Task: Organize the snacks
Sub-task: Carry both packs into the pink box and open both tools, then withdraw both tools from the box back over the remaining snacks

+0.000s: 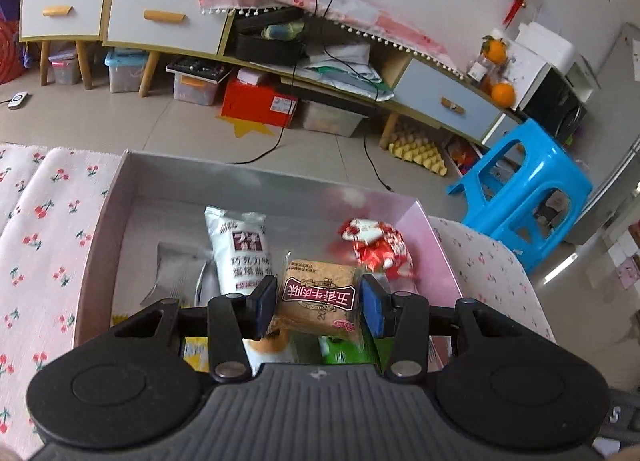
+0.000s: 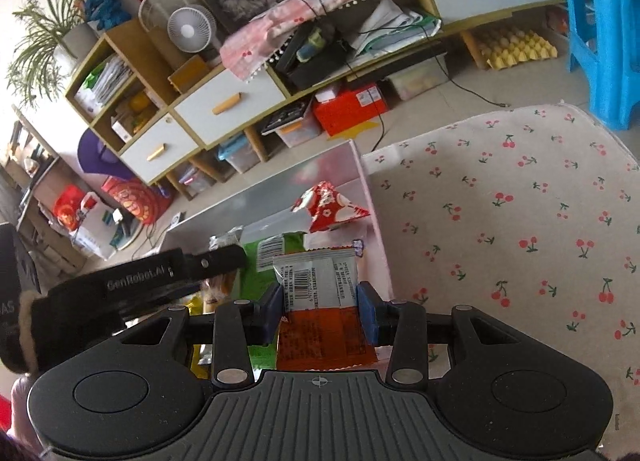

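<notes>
**K:** Over the pink box [image 1: 100, 221], both grippers carry a packet. left gripper [image 1: 319, 303] is clamped on the tan biscuit packet [image 1: 318, 297], pads pressing its two side edges, label up. Looks held above the pile, not resting on it.

**M:** Right one?

**K:** right gripper [image 2: 319, 311] is closed on the orange-and-white packet [image 2: 324, 301] the same way, barcode side up, by the box's right wall.

**M:** Why edge grips?

**K:** My guess: flat packets, so pinching across the width keeps them level for laying down.

**M:** What's already in?

**K:** white pouch [image 1: 240, 249] and grey sachet [image 1: 174, 273] lie flat toward the left, red-and-white wrapper [image 1: 376, 245] at the far right, green packet [image 1: 344, 349] under the left gripper. Box sits on the cherry-print cloth [image 2: 520, 221].

**M:** Risk?

**K:** Left gripper shows in the right view, just beside. Stagger the drops.
</notes>
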A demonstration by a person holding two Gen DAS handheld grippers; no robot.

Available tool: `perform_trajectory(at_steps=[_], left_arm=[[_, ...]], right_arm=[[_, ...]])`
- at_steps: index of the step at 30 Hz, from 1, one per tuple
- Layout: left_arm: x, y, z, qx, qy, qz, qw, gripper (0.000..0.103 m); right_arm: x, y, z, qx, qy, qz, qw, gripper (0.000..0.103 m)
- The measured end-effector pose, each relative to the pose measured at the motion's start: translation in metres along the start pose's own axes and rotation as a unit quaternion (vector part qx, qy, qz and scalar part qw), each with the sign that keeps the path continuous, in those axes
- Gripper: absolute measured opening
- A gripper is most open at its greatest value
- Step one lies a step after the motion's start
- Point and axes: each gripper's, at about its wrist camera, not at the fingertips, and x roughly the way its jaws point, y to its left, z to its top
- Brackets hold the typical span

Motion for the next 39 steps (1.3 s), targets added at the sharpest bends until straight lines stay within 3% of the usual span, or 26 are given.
perform_trajectory(at_steps=[14,15,19,26,28,33,39], left_arm=[[0.027,-0.008,0.027,-0.009,0.006,0.013,0.9999,0.042],[0.028,-0.009,0.027,-0.008,0.009,0.011,0.9999,0.044],[0.024,-0.013,0.028,0.006,0.006,0.004,1.0000,0.060],[0.015,-0.015,0.027,0.022,0.010,0.014,0.9996,0.070],[0.011,-0.015,0.025,0.025,0.011,0.017,0.9995,0.074],[-0.006,-0.011,0.019,0.024,0.004,0.030,0.9992,0.090],[-0.027,-0.009,0.005,0.019,0.005,0.048,0.9987,0.094]], right_arm=[[0.001,-0.002,0.001,0.011,-0.001,0.008,1.000,0.042],[0.001,-0.002,0.001,0.012,0.000,0.008,1.000,0.044],[0.000,-0.003,0.002,0.020,0.007,0.020,1.000,0.069],[-0.004,0.004,0.002,0.009,0.014,0.017,1.000,0.071],[-0.006,0.007,0.002,-0.002,0.018,0.015,1.000,0.076],[-0.020,0.012,0.002,-0.035,0.014,0.009,0.999,0.080],[-0.037,0.017,0.000,-0.055,0.015,0.006,0.998,0.084]])
